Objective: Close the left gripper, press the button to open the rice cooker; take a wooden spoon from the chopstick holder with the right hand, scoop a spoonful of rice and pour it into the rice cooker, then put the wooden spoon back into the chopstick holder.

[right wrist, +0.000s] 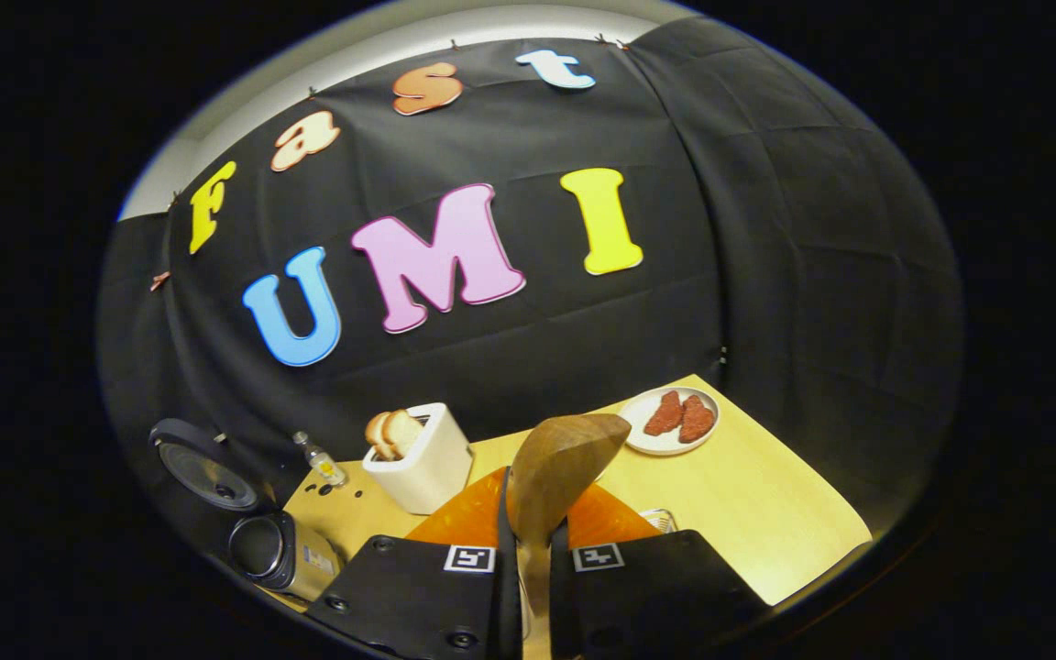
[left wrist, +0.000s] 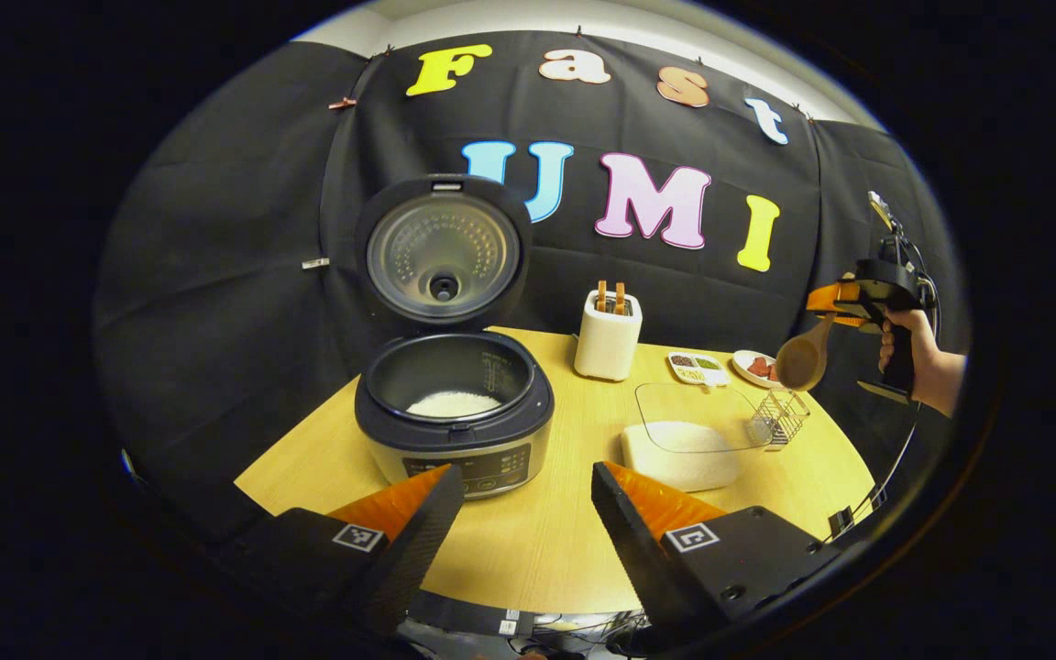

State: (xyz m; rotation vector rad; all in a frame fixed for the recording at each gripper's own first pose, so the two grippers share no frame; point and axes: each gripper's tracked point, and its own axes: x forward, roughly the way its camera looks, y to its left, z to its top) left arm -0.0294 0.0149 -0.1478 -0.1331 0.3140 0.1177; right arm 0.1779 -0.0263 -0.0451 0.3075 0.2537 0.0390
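Meanwhile the right tongs (right wrist: 528, 550) pinch the wooden spoon (right wrist: 557, 477) by its handle, held high above the surface (left wrist: 565, 522); left tongs (left wrist: 519, 500) are spread before the open rice cooker (left wrist: 453, 412), rice inside

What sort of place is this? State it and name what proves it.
Probably a staged kitchen booth, not a real home: a black cloth wall backs a light wooden table holding an open grey rice cooker and a white chopstick holder.
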